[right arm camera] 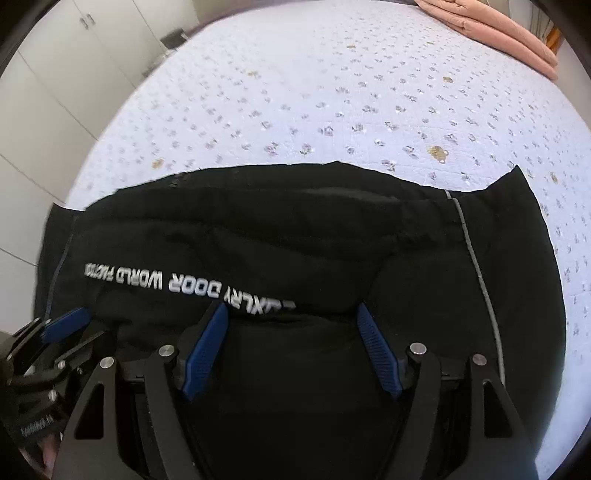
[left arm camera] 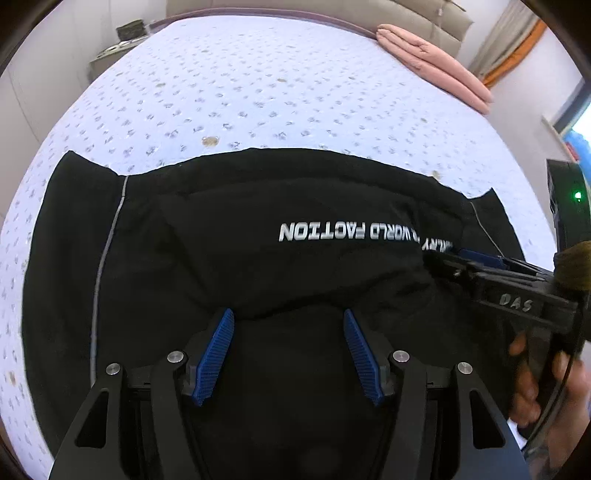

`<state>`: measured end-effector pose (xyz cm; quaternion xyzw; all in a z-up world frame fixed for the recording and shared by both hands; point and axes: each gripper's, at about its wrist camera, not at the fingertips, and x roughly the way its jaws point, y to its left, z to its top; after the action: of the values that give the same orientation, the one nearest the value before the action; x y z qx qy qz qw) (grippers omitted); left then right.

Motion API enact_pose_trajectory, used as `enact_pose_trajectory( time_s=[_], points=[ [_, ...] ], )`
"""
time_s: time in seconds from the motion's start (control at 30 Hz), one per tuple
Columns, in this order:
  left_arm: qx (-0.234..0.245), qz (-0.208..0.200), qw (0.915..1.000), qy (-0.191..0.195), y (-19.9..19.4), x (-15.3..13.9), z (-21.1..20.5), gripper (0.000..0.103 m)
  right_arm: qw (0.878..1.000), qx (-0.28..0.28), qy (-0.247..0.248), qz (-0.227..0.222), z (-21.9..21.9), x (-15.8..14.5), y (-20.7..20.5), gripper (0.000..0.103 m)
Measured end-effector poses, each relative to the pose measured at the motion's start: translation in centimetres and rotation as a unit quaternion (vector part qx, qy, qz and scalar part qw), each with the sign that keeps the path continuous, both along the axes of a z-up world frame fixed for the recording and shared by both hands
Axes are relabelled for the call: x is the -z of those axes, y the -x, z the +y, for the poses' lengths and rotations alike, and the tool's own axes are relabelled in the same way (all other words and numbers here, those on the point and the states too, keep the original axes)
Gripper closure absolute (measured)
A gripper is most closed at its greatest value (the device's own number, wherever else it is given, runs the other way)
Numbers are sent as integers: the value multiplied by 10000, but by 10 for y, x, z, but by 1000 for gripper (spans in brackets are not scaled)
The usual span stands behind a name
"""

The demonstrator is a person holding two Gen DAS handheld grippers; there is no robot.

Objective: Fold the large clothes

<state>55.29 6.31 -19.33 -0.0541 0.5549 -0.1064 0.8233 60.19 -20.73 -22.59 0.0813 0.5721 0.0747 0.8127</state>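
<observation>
A black garment [left arm camera: 258,266] with white lettering [left arm camera: 332,230] and thin grey piping lies spread on the near part of a bed [left arm camera: 258,92], which is covered in a pale lilac quilt with small flower prints. A fold of the cloth runs across its middle, and the lettering reads upside down along it.

The left tool [left arm camera: 289,325] hangs just over the near fold, its blue pads [left arm camera: 216,354] spread apart with nothing between them. The right tool [right arm camera: 293,321] sits beside it over the same fold, its pads [right arm camera: 378,354] likewise apart and empty.

Near the headboard [left arm camera: 332,11], a folded pink blanket [left arm camera: 436,62] rests at the bed's far right corner, well apart from the garment. A white wardrobe [right arm camera: 55,74] stands to the left of the bed, and a small nightstand [left arm camera: 110,59] sits at its far left corner.
</observation>
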Motion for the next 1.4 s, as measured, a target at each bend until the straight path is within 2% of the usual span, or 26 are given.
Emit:
enact_pose_trajectory(
  time_s=[0.1, 0.17, 0.23, 0.37, 0.5, 0.67, 0.8, 0.97, 1.07, 1.2, 1.27, 1.4],
  points=[
    [-55, -22, 10000, 70, 12, -12, 13, 39, 9992, 192, -266, -232, -22, -22, 25, 28],
    [-123, -184, 9997, 62, 20, -24, 28, 39, 9976, 378, -77, -577, -39, -39, 47, 28],
    [-219, -252, 9994, -132, 27, -32, 42, 39, 9967, 449, 177, -650, -53, -46, 63, 28],
    [-636, -208, 9967, -463, 34, -41, 81, 36, 9951, 633, 676, -348, -83, -41, 83, 28],
    [-1189, -19, 9918, -467, 34, -33, 128, 35, 9935, 1005, 537, -28, -118, -28, 92, 28],
    [-1437, 475, 9885, -7, 22, 2, 167, 35, 9909, 1290, 328, 210, -153, -11, 90, 24],
    [-1299, 844, 9860, 616, 7, 29, 180, 35, 9928, 1121, 132, 392, -163, 4, 71, 17],
    [-1032, 892, 9882, 698, -6, 39, 181, 28, 9888, 1022, -744, 790, -190, 36, 54, 9],
    [-942, 1014, 9855, 986, -15, 46, 183, 26, 9833, 842, -1296, 960, -202, 52, 50, 8],
    [-978, 1194, 9755, 1570, -19, 64, 198, 25, 9778, 629, -1740, 981, -214, 66, 44, 6],
    [-1036, 1298, 9663, 1968, -19, 73, 205, 25, 9759, 418, -1918, 950, -216, 69, 41, 6],
    [-1010, 1381, 9531, 2495, -17, 88, 214, 25, 9635, -31, -2467, 1035, -213, 75, 28, 7]
  ],
)
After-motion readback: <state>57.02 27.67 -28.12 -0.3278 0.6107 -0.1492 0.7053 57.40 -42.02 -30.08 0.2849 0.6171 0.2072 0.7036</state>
